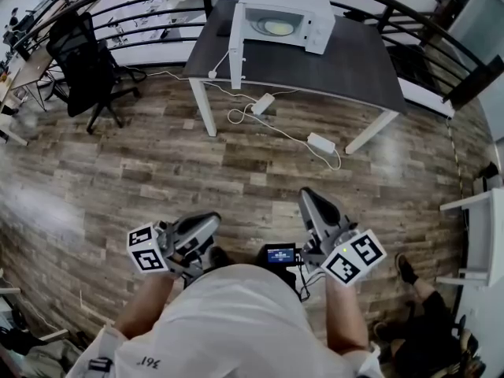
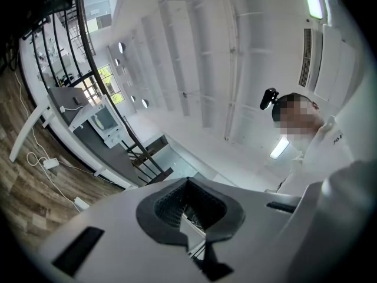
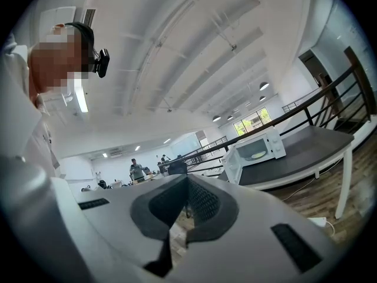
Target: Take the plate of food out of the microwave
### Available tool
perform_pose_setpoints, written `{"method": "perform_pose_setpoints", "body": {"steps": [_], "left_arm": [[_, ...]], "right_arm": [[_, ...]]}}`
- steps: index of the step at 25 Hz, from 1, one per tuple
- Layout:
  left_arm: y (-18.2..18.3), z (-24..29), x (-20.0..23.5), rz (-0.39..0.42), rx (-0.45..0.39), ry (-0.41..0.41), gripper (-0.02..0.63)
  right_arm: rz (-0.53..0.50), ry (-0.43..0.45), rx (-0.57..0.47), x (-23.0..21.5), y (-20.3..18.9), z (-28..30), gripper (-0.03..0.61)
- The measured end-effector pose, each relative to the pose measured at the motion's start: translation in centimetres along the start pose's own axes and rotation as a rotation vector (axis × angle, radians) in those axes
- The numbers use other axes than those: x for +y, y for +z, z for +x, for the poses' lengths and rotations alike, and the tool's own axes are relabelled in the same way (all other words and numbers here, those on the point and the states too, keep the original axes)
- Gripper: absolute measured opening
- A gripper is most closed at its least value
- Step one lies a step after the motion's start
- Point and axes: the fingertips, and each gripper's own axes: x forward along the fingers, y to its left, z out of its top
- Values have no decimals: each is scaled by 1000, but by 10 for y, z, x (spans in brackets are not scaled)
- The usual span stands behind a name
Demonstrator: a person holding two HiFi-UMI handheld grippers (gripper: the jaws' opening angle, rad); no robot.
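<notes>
A white microwave (image 1: 283,18) stands far ahead on a dark table (image 1: 339,65), its door (image 1: 236,50) swung open to the left. Inside lies a pale plate of food (image 1: 277,27). The microwave (image 3: 259,149) and plate (image 3: 258,155) also show small in the right gripper view, and the microwave (image 2: 106,119) shows in the left gripper view. Both grippers are held close to my body, several steps from the table. My left gripper (image 1: 206,225) and right gripper (image 1: 309,199) are shut with nothing in them. Each gripper view looks upward past closed jaws.
A black office chair (image 1: 83,61) stands at the left of the table. Cables and white power bricks (image 1: 264,103) lie on the wood floor under the table. A black railing (image 1: 441,30) runs behind it. A white shelf (image 1: 480,235) is at the right.
</notes>
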Motion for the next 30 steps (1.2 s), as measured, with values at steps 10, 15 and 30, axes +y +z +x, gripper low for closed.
{"method": "perform_pose_setpoints", "body": {"steps": [10, 15, 30], "left_arm": [[3, 2, 3, 2, 6, 4, 6], [6, 3, 6, 2, 0, 6, 6], [-4, -2, 7, -17, 26, 2, 6]], "right_arm": [[-28, -31, 4, -7, 2, 4, -11], [30, 0, -5, -9, 4, 5, -11], [143, 2, -28, -11, -8, 4, 36]]}}
